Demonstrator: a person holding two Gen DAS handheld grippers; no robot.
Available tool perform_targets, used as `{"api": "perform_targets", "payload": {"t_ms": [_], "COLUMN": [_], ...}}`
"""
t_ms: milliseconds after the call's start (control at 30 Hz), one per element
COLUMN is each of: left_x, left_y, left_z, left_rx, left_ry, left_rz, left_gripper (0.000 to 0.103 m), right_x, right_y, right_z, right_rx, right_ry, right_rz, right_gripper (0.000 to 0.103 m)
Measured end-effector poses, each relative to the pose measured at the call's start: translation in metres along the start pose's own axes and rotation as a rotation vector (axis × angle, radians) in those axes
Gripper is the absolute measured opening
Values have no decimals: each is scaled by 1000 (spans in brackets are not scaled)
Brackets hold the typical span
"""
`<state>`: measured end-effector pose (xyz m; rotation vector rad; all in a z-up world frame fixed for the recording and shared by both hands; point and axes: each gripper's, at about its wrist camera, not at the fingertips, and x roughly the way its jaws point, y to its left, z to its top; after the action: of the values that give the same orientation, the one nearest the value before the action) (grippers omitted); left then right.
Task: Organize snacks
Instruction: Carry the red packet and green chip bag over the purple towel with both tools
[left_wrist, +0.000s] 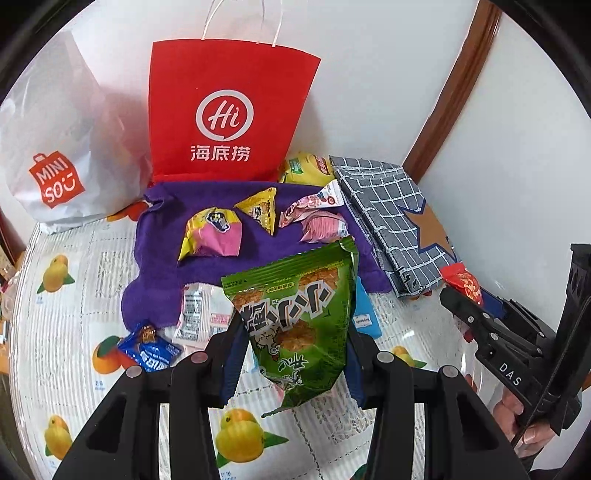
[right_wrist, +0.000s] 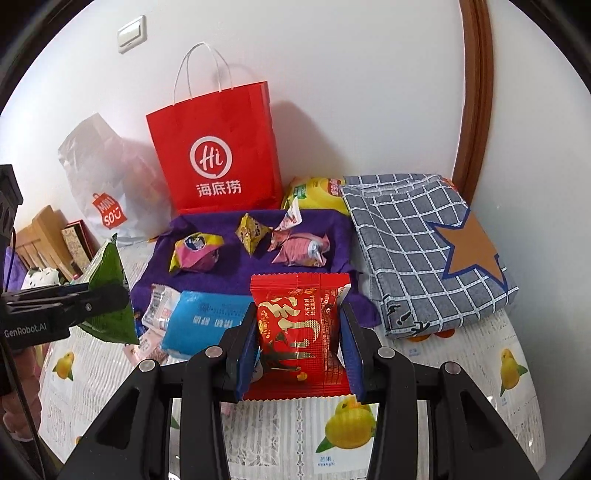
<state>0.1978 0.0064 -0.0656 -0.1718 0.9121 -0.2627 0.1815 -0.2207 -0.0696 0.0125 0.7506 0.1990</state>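
Left tongs (left_wrist: 295, 354): closed on green snack bag (left_wrist: 295, 317), bag pinched between the blue pads and raised above the tabletop (left_wrist: 74, 295). Same bag visible at left edge of right wrist view, clamped edge-on.

Right tongs (right_wrist: 299, 347): closed on red snack packet (right_wrist: 299, 332), packet upright between the pads, clear of the tabletop.

On purple cloth (left_wrist: 258, 258), spread over the fruit-print tabletop cover: yellow-and-pink packet (left_wrist: 214, 236), small yellow triangular packet (left_wrist: 260, 208), two pink packets (left_wrist: 314, 218) touching each other. At near edge of cloth: white packet (left_wrist: 195, 314), dark blue packet (left_wrist: 147, 347) just beside it, light blue packet (right_wrist: 199, 325) partly under the held items.

Behind cloth, against the wall: red paper bag (left_wrist: 229, 110) upright, white plastic bag (left_wrist: 55, 147) to its left, yellow chip bag (left_wrist: 306, 170) to its right. Folded grey checked cloth with a star (left_wrist: 399, 229) beside purple cloth on the right.
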Motion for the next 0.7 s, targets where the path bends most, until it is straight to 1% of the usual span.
{"api": "perform_targets", "payload": {"t_ms": [233, 367, 700], "left_x": [8, 13, 31], "left_y": [2, 8, 40], "left_z": [13, 24, 48], "left_rx": [1, -5, -49], "left_ry": [1, -3, -8], "left_rz": [3, 18, 74], "left_gripper": [44, 44, 44], "right_x": [11, 21, 61], "right_y": [0, -1, -5], "right_z": [16, 26, 61], "right_rx": [-1, 3, 2], "right_ry": [-8, -12, -6], "right_rz": [4, 12, 16], "right_gripper": [41, 41, 41]}}
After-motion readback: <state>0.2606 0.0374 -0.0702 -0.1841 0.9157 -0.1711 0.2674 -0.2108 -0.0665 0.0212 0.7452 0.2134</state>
